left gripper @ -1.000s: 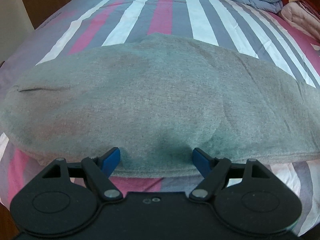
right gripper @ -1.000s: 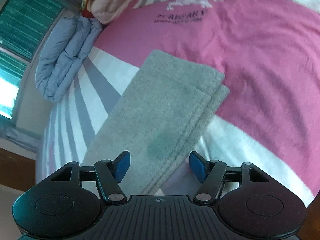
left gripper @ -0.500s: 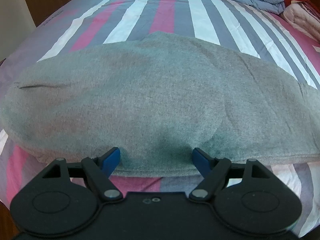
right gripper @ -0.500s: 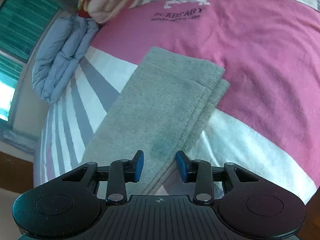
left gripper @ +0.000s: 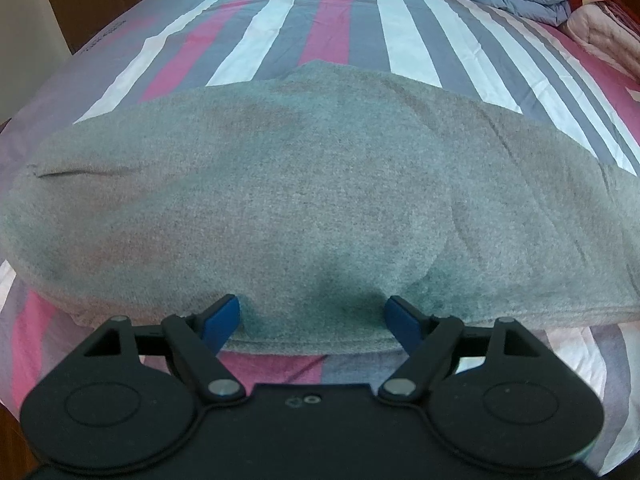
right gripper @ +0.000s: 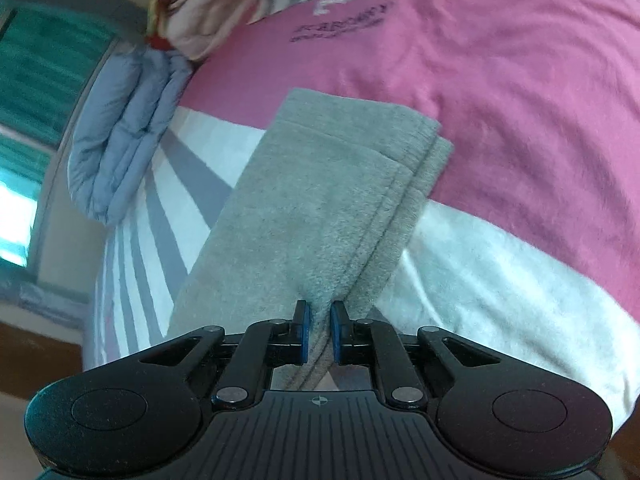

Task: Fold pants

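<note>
Grey pants [right gripper: 320, 208] are pinched by the right hand-held gripper [right gripper: 319, 332] (left hand-held gripper [left gripper: 315, 320] spread wide, level).

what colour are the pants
Grey, a plain fleecy knit; the pants show best in the left wrist view.

The left tool [left gripper: 314, 322] sits low with its fingers spread wide apart. The right tool [right gripper: 319, 330] has its fingers pinched nearly together on cloth.
</note>
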The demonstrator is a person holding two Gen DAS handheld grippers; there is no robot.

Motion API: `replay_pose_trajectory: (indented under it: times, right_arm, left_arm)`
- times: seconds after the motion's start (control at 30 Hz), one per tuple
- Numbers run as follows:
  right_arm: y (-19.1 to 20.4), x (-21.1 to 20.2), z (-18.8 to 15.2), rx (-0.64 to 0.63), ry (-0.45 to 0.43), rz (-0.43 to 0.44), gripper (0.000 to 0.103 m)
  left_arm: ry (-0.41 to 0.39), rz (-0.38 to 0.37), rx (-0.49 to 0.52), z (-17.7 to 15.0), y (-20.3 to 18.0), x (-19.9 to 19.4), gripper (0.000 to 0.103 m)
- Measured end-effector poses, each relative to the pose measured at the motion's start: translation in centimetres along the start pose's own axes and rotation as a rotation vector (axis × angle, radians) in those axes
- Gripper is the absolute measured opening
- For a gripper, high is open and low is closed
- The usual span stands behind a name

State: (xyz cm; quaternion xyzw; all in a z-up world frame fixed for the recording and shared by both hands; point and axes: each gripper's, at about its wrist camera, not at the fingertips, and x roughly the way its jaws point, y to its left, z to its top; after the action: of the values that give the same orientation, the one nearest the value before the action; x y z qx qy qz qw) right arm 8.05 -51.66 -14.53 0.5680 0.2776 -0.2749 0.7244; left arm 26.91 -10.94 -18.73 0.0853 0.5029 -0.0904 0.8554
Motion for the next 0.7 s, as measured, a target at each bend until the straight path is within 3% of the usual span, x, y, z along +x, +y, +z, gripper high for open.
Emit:
replay_pose_trajectory:
  times: [0.13,0.27,0.37,0.5,0.57,0.67,0.7]
  right_arm:
    - [0.0,-0.6,0.3,-0.021,-0.052,-0.022,0.006]
    - [1.0,-3.9,-0.5,-0.138,-0.125,0.03,0.005]
    - [-0.9,-1.9,-0.9,-0.135,-0.065,-0.066,0.005]
    - [-0.2,-1.8,-0.6,-0.158,-0.045,-0.06,0.007]
    - [0.3,-2.8,-0.3,-0.191,-0.042,-0.044,0.015]
    - [-0.6,-3.9,0.5,-0.188,-0.078,-0.085,0.047]
    - [-1.3,-4.2,0.8,-0.166,-0.091,-0.091,0.05]
  left_arm:
    - [0.002,-0.004,-0.002,0.0,0.3,0.0,0.074]
    - [0.005,0.0,0.002,0.1,0.1,0.2,0.075]
    - [0.005,0.005,0.0,0.1,0.0,0.2,0.075]
    - [0.001,0.002,-0.01,0.0,0.2,0.2,0.075]
    - [0.002,0.006,-0.012,0.1,0.1,0.3,0.075]
    - [0.001,0.008,-0.011,0.0,0.0,0.2,0.075]
    - [-0.001,0.008,-0.008,0.0,0.1,0.2,0.075]
